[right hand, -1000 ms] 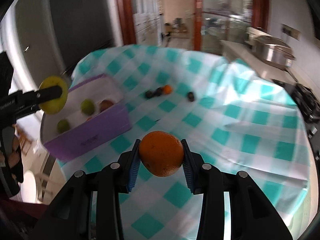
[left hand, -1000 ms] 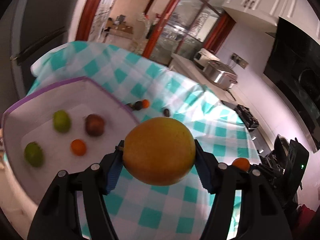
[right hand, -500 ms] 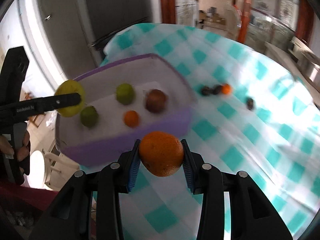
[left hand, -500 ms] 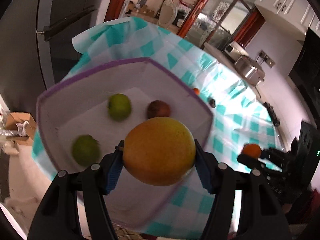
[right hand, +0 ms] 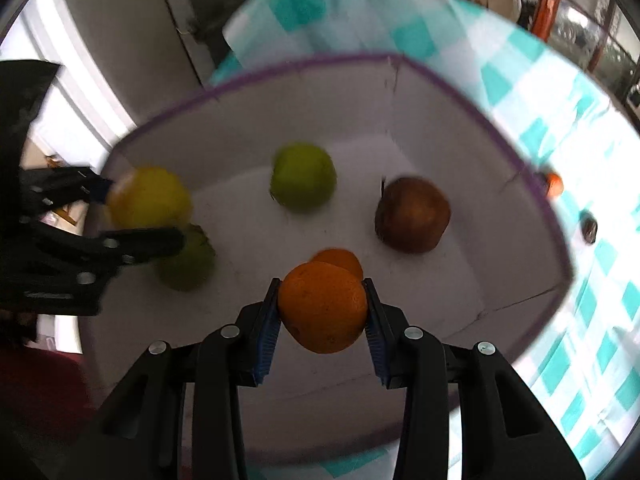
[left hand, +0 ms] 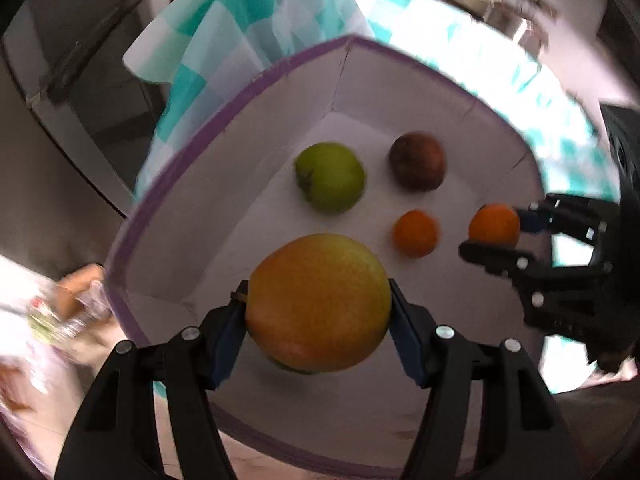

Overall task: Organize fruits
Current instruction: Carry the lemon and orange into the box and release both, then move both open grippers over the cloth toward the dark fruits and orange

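My left gripper [left hand: 316, 300] is shut on a large yellow-orange fruit [left hand: 318, 320] and hangs over the near-left part of a white box with a purple rim [left hand: 224, 104]. In the right wrist view my right gripper [right hand: 321, 292] is shut on an orange [right hand: 323, 312], above a smaller orange [right hand: 340, 258] on the box floor. A green fruit [right hand: 303, 178], a brown fruit [right hand: 412, 214] and a second green fruit [right hand: 186, 268], partly hidden by the left gripper's finger, also lie in the box. Both grippers point steeply down.
The box stands near the edge of a table under a teal-and-white checked cloth [right hand: 532, 92]. A small orange fruit [right hand: 554, 184] and a dark fruit [right hand: 589, 226] lie on the cloth beyond the box's right wall. A dark cabinet stands behind the table.
Both grippers have swung from above the checked cloth to above the box and dropped lower, tilting further down. Each still holds its fruit.
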Demonstrator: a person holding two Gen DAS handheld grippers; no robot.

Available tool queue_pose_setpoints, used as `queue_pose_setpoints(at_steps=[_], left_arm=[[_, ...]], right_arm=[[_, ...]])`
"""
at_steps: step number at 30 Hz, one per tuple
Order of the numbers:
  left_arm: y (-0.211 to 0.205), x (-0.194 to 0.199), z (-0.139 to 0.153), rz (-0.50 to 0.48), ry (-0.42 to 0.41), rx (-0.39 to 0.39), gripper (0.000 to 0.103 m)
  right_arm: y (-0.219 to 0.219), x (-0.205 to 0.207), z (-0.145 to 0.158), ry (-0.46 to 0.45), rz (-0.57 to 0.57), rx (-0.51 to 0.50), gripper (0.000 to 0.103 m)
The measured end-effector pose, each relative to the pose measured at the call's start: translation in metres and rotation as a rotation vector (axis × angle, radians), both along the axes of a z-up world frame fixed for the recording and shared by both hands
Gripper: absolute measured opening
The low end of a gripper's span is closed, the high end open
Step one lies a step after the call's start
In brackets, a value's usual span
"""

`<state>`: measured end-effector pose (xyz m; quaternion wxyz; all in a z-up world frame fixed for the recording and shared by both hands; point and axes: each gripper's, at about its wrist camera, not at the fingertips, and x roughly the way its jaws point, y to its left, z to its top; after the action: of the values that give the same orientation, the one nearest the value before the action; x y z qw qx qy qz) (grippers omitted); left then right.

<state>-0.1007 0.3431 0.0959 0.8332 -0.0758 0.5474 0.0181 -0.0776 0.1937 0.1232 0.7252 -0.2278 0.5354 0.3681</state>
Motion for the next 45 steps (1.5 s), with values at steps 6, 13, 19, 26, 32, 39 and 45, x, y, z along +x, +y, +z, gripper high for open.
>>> queue_pose_setpoints(at_steps=[6,13,19,26,32,39,45], left_arm=[[-0.003,0.01,-0.011,-0.095,0.01,0.157,0.065],[-0.019,0.02,-0.021,-0.204,-0.013,0.161,0.065],[-0.019,0.032,-0.026,-0.204,0.002,0.129,0.065],[-0.012,0.031,-0.027,-0.133,0.031,0.1,0.076],[-0.021,0.024,-0.017,-0.088,-0.02,0.186,0.097],[-0.042,0.01,0.005,0.023,-0.063,0.218,0.097],[-0.097,-0.017,0.043,0.091,-0.204,0.309,0.101]], right_arm=[[0.015,-0.005,-0.036,-0.023,0.029,-0.131,0.039],[0.015,0.007,-0.036,-0.053,-0.048,-0.125,0.039],[0.018,0.01,-0.038,-0.05,-0.037,-0.149,0.04],[0.028,0.023,-0.035,-0.016,-0.052,-0.137,0.055],[0.019,0.018,-0.029,-0.026,-0.014,-0.109,0.072],[-0.006,-0.008,-0.004,-0.094,0.097,-0.045,0.079],[-0.06,-0.037,0.032,-0.151,0.147,0.069,0.083]])
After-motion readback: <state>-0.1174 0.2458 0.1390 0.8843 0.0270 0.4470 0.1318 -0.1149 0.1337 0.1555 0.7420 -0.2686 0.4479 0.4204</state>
